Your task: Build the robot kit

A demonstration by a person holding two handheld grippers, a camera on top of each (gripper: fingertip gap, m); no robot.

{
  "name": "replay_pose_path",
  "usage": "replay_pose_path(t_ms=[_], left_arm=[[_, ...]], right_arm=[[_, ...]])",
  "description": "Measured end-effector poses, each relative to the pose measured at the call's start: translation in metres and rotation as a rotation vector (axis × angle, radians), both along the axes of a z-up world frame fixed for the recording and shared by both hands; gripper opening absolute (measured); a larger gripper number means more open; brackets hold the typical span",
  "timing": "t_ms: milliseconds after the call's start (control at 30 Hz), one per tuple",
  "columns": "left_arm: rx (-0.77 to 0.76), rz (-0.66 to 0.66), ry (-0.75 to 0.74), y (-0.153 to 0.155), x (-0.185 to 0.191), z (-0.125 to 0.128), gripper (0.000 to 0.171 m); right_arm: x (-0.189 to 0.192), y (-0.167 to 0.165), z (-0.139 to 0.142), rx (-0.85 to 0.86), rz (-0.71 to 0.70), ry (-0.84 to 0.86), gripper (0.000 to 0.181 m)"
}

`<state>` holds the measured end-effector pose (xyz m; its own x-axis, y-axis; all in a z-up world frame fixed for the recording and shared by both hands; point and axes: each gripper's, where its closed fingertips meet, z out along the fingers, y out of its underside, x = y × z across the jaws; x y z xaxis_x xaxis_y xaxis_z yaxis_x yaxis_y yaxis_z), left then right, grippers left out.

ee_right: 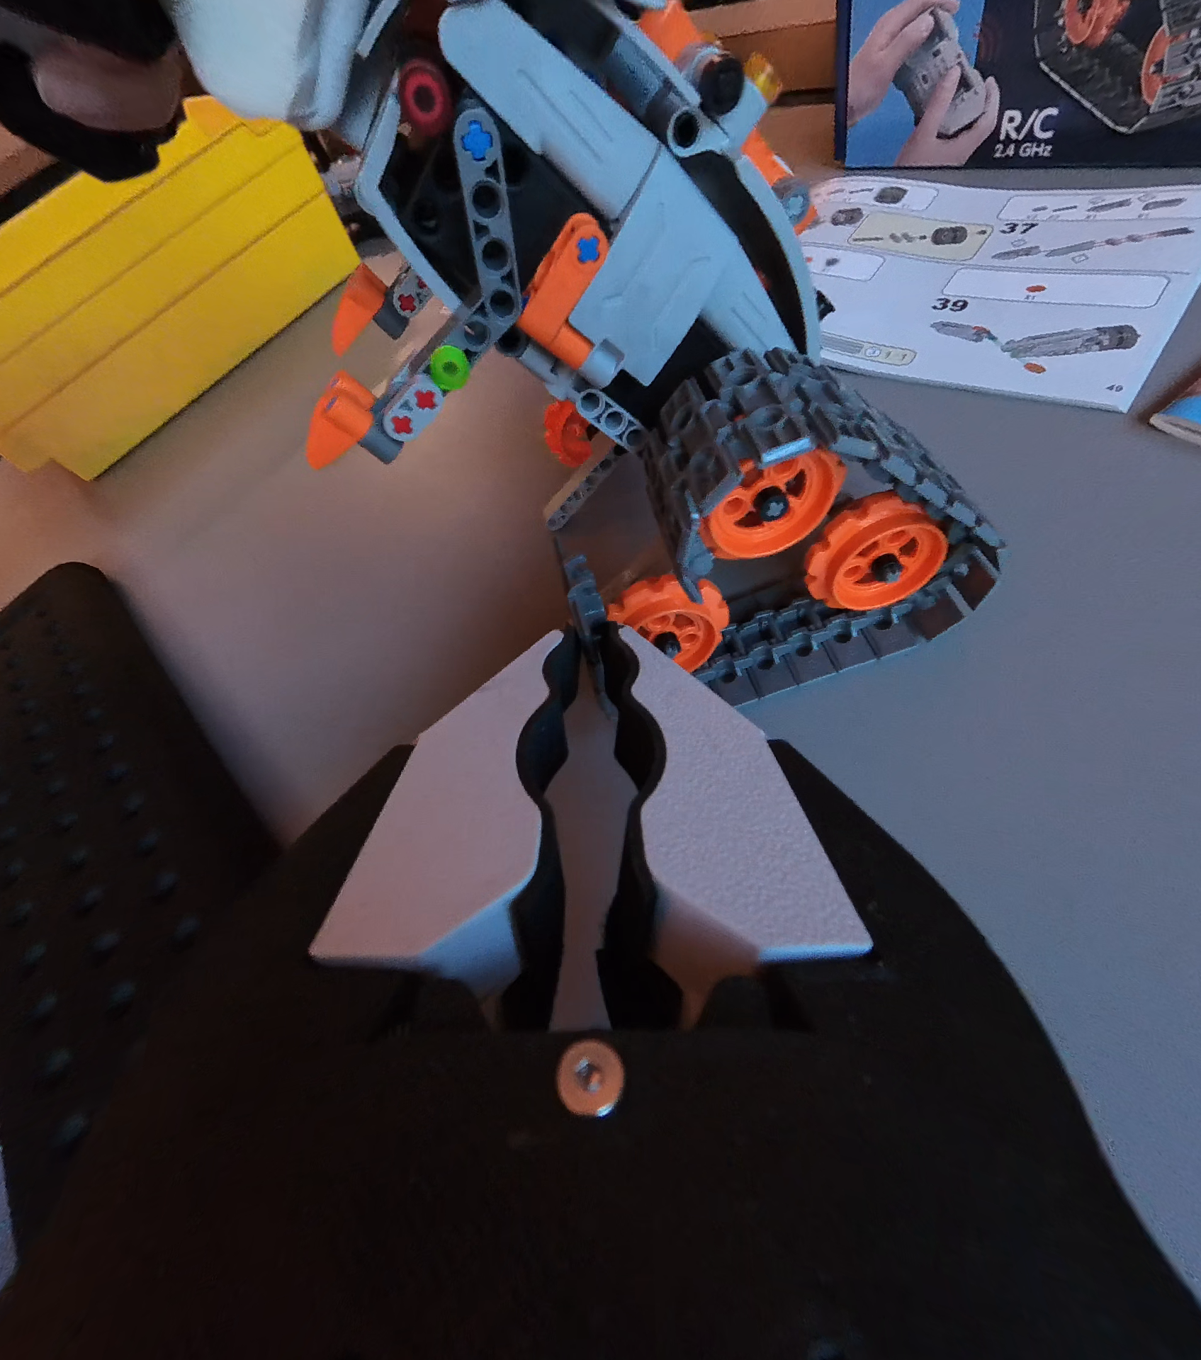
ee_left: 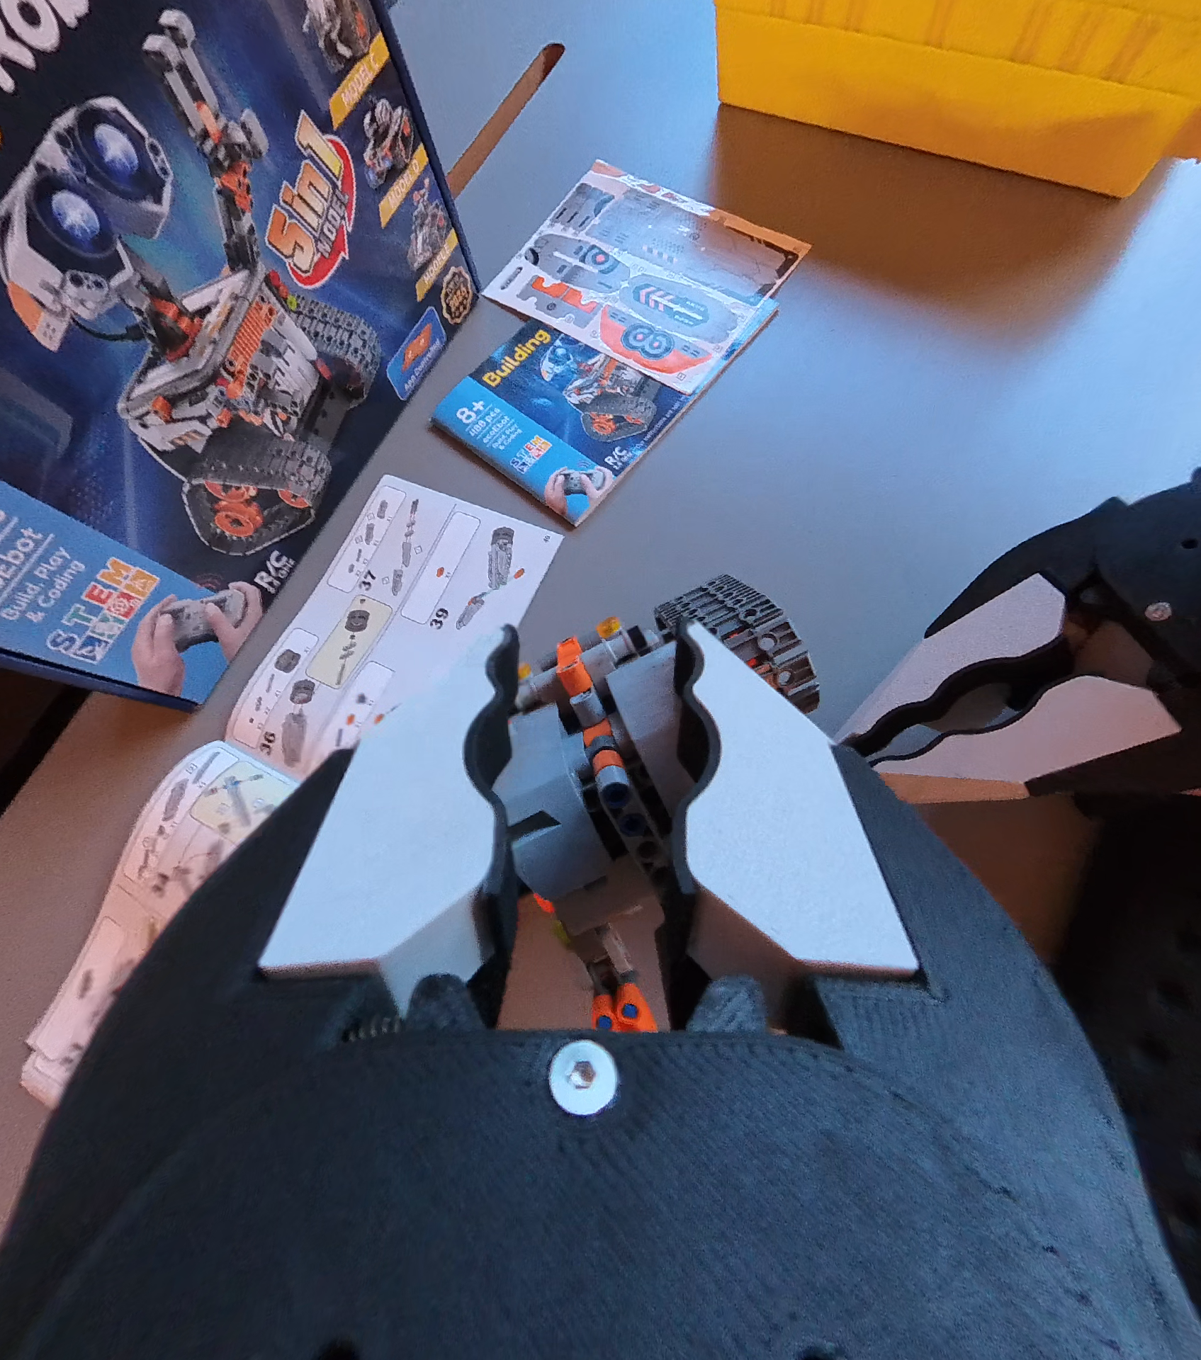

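A brick-built robot model with grey panels, orange parts and grey tracks sits tilted on the grey table. My left gripper is shut on the model's grey body. One of its fingers shows at the top left of the right wrist view. There the model leans over its track and orange wheels. My right gripper is shut on the loose end of the grey track chain, low by the table. It also shows in the left wrist view, right of the model.
A yellow bin stands at the back, and shows left in the right wrist view. The blue product box stands left. An open instruction sheet, a booklet and a sticker sheet lie on the table. The left gripper's tips are roughly 12 cm from the right gripper's.
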<state>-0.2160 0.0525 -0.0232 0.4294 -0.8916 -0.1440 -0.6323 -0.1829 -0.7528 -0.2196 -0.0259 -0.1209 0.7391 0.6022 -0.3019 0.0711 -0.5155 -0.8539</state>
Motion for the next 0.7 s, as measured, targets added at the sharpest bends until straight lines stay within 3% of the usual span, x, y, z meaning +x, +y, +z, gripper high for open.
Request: replay_pose_path(t_ms=[67,233,367,700], left_arm=[[0.044,-0.042,-0.003,-0.004,0.004,0.007,0.051],[0.171,-0.253,0.088,-0.025,0.025,0.020,0.050],[0.128,-0.409,0.270,-0.038,0.040,0.005,0.046],[-0.052,-0.483,0.441,-0.034,0.059,-0.037,0.044]], right_arm=[[0.001,0.001,0.001,-0.012,-0.002,0.027,0.004],[0.002,0.001,0.001,0.012,-0.011,-0.010,0.005],[0.006,0.002,0.004,0.036,-0.037,-0.014,0.005],[0.012,0.002,0.005,0.014,-0.043,0.032,0.004]])
